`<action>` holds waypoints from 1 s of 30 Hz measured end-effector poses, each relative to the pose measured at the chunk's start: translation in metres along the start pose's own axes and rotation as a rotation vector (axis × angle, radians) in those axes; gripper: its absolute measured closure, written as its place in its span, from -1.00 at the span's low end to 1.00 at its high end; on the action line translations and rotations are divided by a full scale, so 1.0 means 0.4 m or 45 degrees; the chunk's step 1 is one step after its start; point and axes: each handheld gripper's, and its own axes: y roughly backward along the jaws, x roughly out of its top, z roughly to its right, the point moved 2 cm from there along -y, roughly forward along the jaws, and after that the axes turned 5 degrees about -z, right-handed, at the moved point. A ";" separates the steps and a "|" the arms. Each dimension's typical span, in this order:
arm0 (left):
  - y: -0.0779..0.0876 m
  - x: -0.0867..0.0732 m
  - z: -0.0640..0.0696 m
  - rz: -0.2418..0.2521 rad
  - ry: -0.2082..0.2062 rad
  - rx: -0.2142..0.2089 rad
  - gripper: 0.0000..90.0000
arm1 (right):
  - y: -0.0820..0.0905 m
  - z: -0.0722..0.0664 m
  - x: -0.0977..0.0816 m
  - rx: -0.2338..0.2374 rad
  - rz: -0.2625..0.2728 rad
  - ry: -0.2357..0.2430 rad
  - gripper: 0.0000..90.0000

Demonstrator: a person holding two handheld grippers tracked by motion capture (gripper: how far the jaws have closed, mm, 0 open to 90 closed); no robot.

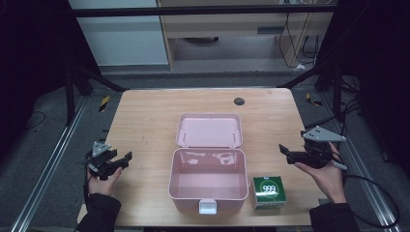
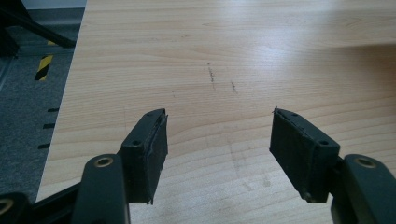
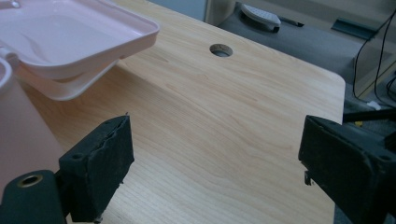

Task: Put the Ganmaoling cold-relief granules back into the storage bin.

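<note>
Two hand-held grippers flank a pink box (image 1: 207,186) that sits at the middle of the near half of a wooden table (image 1: 145,116). The box stands with its lid (image 1: 209,130) swung fully back, lying flat behind the body, inner face up; a white latch (image 1: 208,207) shows on the front wall, and the inside looks bare. Just beside the box's right front corner stands a small green carton (image 1: 269,192) printed with "999" on its top. The left gripper (image 1: 126,157) is held in the person's left hand (image 1: 104,181) over the table's left edge, well apart from the box; in the left gripper view its jaws stand spread, with only bare wood between them. The right gripper (image 1: 283,149) is held in the right hand (image 1: 328,176) near the table's right edge, pointing inward toward the box; its jaws too are wide apart and grasp nothing. In the right gripper view the lid's corner (image 3: 79,37) overhangs the wood at upper left, and a round cable hole (image 3: 221,50) lies toward the far edge.
</note>
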 end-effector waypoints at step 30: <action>-0.028 -0.009 0.022 -0.079 -0.084 0.009 -0.21 | 0.068 -0.125 0.118 0.314 -0.280 0.582 -0.89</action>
